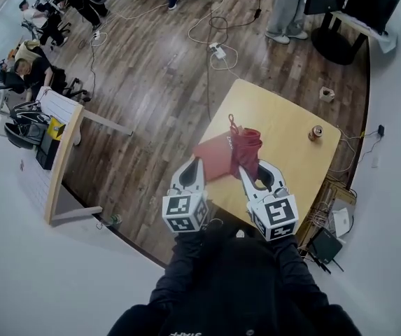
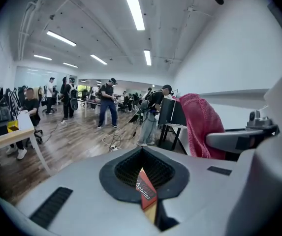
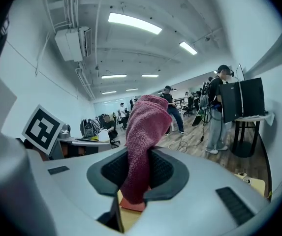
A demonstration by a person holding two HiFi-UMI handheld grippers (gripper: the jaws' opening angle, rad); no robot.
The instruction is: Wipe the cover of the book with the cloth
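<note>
A thin red book (image 1: 210, 156) lies on the wooden table (image 1: 284, 121), near its left edge. My left gripper (image 1: 192, 168) is shut on the book's near edge; in the left gripper view the red book (image 2: 146, 192) shows pinched between the closed jaws (image 2: 143, 173). A dark red cloth (image 1: 246, 148) hangs bunched over the book's right side, and my right gripper (image 1: 253, 171) is shut on it. The right gripper view has the cloth (image 3: 143, 141) rising out of the jaws (image 3: 138, 177), with a corner of the book (image 3: 131, 204) below.
A drink can (image 1: 315, 133) stands at the table's far right. A tape roll (image 1: 327, 94) and cables (image 1: 217, 51) lie on the wooden floor beyond. A light desk (image 1: 64, 152) is at the left. People stand and sit at the back of the room.
</note>
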